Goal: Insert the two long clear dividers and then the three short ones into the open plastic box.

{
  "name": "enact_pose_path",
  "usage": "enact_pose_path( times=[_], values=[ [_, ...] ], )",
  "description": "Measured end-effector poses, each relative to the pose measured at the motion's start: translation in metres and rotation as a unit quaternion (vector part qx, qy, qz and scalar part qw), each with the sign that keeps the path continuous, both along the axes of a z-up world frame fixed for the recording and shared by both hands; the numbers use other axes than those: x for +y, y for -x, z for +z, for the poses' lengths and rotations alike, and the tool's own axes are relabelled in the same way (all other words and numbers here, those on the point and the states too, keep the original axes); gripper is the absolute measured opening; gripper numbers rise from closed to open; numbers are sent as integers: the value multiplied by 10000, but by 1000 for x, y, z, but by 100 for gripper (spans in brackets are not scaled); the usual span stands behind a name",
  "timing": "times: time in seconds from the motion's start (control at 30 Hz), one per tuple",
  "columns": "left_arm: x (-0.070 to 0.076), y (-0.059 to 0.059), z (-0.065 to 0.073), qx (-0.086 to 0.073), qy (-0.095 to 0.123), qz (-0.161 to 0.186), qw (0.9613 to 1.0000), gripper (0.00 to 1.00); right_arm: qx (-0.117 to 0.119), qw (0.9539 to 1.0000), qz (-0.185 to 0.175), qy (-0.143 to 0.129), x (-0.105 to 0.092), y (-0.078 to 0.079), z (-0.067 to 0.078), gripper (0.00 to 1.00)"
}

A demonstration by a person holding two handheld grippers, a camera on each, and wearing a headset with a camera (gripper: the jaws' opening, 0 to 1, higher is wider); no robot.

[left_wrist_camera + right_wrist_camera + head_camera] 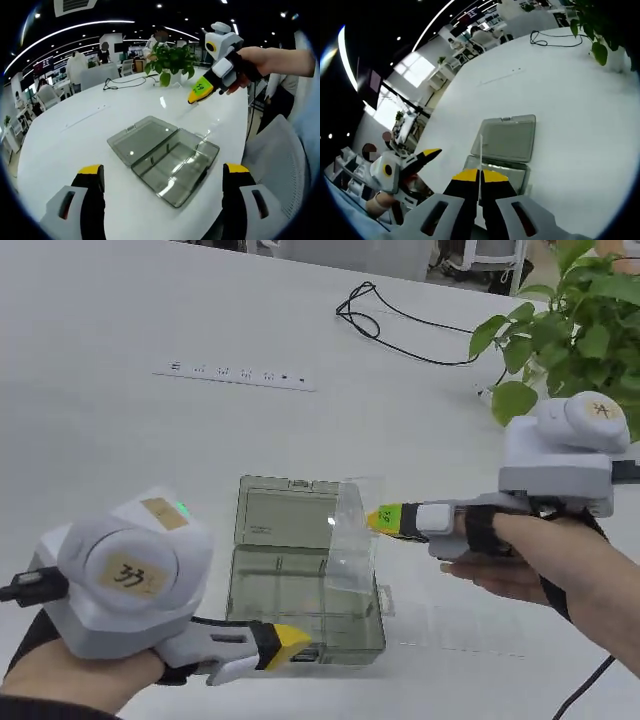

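Note:
The smoky open plastic box lies in the middle of the white table, lid folded back on the far side. My right gripper hovers over the box's right end, shut on a clear divider that hangs upright above the tray. In the right gripper view the divider shows edge-on between the shut jaws, with the box beyond. My left gripper is open at the box's near edge, nothing between its jaws. The box lies ahead of it, the right gripper above.
More clear dividers lie flat on the table right of the box. A white power strip sits at the back, a black cable beyond it, and a potted plant at the far right.

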State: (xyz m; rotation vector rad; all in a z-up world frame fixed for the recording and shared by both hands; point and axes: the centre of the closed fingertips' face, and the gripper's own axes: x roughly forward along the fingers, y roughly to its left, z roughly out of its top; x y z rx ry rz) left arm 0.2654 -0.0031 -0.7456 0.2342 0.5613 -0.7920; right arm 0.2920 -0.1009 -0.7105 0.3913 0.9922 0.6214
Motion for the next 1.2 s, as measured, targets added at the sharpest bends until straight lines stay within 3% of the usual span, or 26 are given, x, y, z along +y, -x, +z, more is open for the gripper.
enact_pose_path(
  times=[0.03, 0.17, 0.23, 0.43, 0.73, 0.97, 1.2],
  values=[
    [2, 1, -2, 34, 26, -4, 10000, 100, 185, 9997, 73, 151, -2, 3, -4, 2],
    [4, 2, -6, 102, 96, 5, 9999, 100, 421, 9987, 39, 299, -4, 1, -8, 2],
    [5, 3, -8, 121, 118, -8, 9999, 100, 593, 9975, 19, 380, -11, -7, -13, 2],
    [6, 6, -13, 177, 138, -57, 9997, 99, 889, 9929, 101, 789, -11, -1, -22, 2],
    [4, 12, -17, 204, 175, -146, 9995, 97, 1430, 9809, 253, 1292, -16, -8, -33, 2],
    [2, 16, -19, 202, 181, -179, 9995, 96, 1753, 9740, 208, 1423, -11, -5, -41, 2],
    [2, 21, -22, 231, 209, -193, 9993, 96, 1897, 9694, 101, 1555, -13, -7, -51, 2]
  ],
)
